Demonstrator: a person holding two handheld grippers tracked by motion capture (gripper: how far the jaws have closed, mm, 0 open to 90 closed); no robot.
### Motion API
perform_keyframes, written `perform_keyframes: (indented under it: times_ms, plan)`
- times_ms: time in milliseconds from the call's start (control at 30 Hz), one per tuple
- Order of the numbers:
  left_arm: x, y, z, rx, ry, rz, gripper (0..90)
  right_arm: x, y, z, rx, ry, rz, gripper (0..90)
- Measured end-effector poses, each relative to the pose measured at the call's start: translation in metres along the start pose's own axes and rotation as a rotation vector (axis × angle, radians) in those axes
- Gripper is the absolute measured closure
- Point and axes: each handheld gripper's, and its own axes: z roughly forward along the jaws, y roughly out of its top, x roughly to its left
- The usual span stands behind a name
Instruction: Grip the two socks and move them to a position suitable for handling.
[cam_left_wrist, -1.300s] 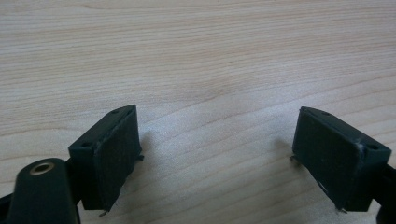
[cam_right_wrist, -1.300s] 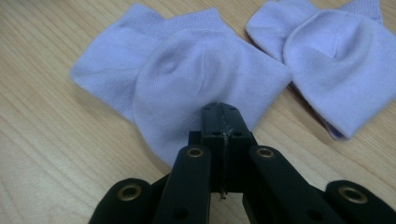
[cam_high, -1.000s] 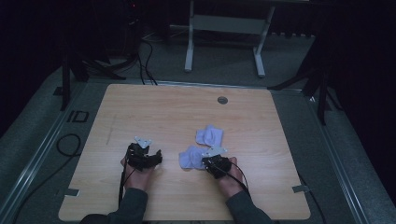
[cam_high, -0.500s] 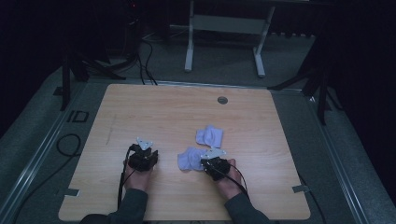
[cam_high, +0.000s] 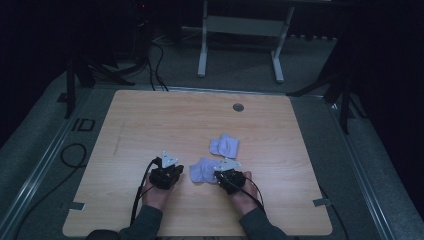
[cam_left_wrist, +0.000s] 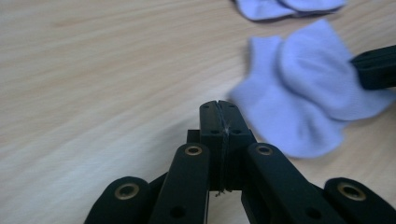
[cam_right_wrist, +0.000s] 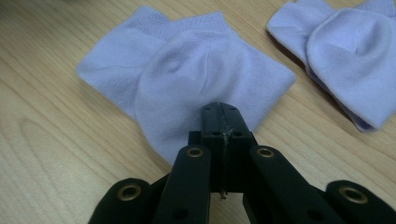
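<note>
Two pale lilac socks lie on the wooden table. The near sock sits between my two grippers, and the far sock lies just behind it. My left gripper is shut on nothing; its jaws have just been closing over bare wood, a little left of the near sock. My right gripper is shut, its tips at the near sock's closest edge. No fabric shows pinched between its jaws.
A round grommet sits near the table's far edge. Cables trail from both grippers toward the front edge. A white metal frame stands on the floor beyond the table, and tape marks the front corners.
My left gripper has moved right, toward the near sock. The right gripper and both socks have stayed put.
</note>
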Motion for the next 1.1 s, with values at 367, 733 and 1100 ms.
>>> perform_keyframes:
  times_ms: [367, 733, 1100]
  plan:
    - [-0.022, 0.000, 0.014, 0.024, -0.108, 0.033, 89.5, 0.005, 0.000, 0.000, -0.001, -0.006, -0.023, 90.0]
    - [-0.027, -0.001, 0.017, 0.042, -0.099, 0.066, 89.6, 0.002, 0.001, -0.001, 0.006, 0.015, -0.015, 87.5]
    - [-0.027, -0.002, 0.018, 0.034, -0.098, 0.062, 89.7, -0.001, 0.015, -0.017, -0.057, 0.064, -0.007, 80.8]
